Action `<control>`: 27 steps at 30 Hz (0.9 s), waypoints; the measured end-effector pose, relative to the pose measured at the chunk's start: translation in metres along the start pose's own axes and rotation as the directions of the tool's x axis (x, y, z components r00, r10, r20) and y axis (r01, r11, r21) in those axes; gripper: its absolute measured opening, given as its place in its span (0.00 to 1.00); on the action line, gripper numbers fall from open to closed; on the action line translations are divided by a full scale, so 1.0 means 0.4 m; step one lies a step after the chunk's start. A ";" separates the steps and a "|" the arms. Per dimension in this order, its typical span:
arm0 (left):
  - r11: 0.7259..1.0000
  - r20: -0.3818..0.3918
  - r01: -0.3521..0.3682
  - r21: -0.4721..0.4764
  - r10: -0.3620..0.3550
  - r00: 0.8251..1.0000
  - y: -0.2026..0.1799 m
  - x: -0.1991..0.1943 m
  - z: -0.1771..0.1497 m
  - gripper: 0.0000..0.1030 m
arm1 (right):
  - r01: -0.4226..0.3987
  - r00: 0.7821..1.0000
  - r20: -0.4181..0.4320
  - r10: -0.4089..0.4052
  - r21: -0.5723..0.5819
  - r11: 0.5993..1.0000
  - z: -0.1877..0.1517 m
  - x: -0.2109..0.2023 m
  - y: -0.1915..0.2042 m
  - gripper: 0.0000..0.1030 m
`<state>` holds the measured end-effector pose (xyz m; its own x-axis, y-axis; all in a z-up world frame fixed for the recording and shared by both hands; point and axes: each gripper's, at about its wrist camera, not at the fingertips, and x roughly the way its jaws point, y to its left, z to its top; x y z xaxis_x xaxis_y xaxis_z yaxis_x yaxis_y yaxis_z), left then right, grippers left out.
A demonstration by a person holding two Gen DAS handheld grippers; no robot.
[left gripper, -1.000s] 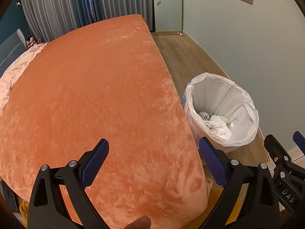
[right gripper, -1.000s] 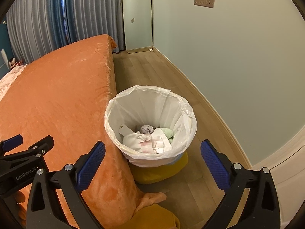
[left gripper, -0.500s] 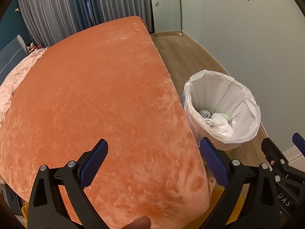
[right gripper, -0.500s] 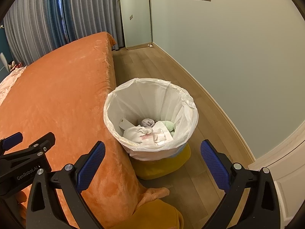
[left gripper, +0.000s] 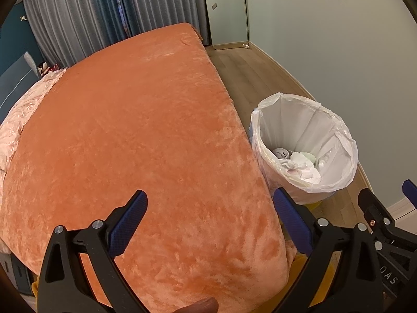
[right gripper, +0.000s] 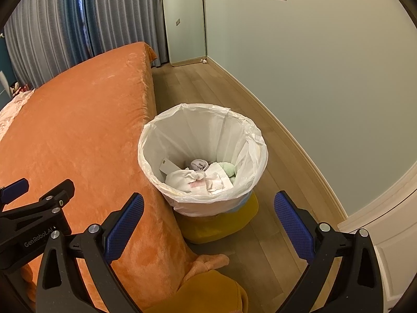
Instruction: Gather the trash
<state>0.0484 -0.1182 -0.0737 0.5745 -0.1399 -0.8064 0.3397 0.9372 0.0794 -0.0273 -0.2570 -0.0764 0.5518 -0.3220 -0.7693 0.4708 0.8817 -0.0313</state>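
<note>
The trash bin [right gripper: 202, 156] is standing on the wooden floor [right gripper: 208, 83], right against the side of the bed with the orange blanket [left gripper: 135, 135], and its white liner bag [right gripper: 250, 133] is folded over the rim. Crumpled tissues [right gripper: 200, 180], a grey bundle and something pale green are lying at the bottom, so I judge that the collecting is nearly finished.

The right gripper [right gripper: 208, 224] is hovering above and in front of the bin, jaws spread wide and holding nothing. The left gripper [left gripper: 210, 221] is hanging over the blanket's near corner, jaws also spread and empty. No loose trash is showing on the blanket or on the floor.

The step in hand seems to be looking for remaining pieces. It is good to sweep both cameras slowly over the bed and floor. The plush blanket is probably catching easily, so any pinch should close only on the trash.
</note>
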 end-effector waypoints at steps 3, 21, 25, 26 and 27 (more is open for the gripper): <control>1.000 -0.006 0.006 -0.001 -0.006 1.000 -0.001 0.000 -0.002 0.90 | 0.014 1.000 0.002 -0.014 -0.008 1.000 -0.003 -0.003 -0.001 0.93; 0.999 -0.040 0.024 -0.026 -0.025 0.999 -0.020 0.011 0.001 0.90 | 0.041 0.999 -0.006 -0.042 -0.007 0.999 -0.007 -0.005 -0.018 0.93; 1.000 -0.043 0.019 -0.017 -0.020 0.999 -0.026 0.014 0.001 0.90 | 0.043 0.999 -0.008 -0.043 -0.003 0.999 -0.008 -0.004 -0.024 0.93; 1.000 -0.044 0.018 -0.016 -0.018 0.999 -0.027 0.015 0.001 0.90 | 0.042 0.999 -0.009 -0.042 -0.002 0.999 -0.008 -0.003 -0.025 0.93; 1.000 -0.044 0.018 -0.017 -0.018 0.999 -0.027 0.014 0.002 0.90 | 0.044 0.999 -0.009 -0.044 -0.003 0.999 -0.008 -0.003 -0.025 0.93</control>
<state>0.0485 -0.1294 -0.0789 0.5349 -0.1428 -0.8328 0.3372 0.9398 0.0554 -0.0348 -0.2643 -0.0771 0.5244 -0.3570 -0.7730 0.4924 0.8678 -0.0667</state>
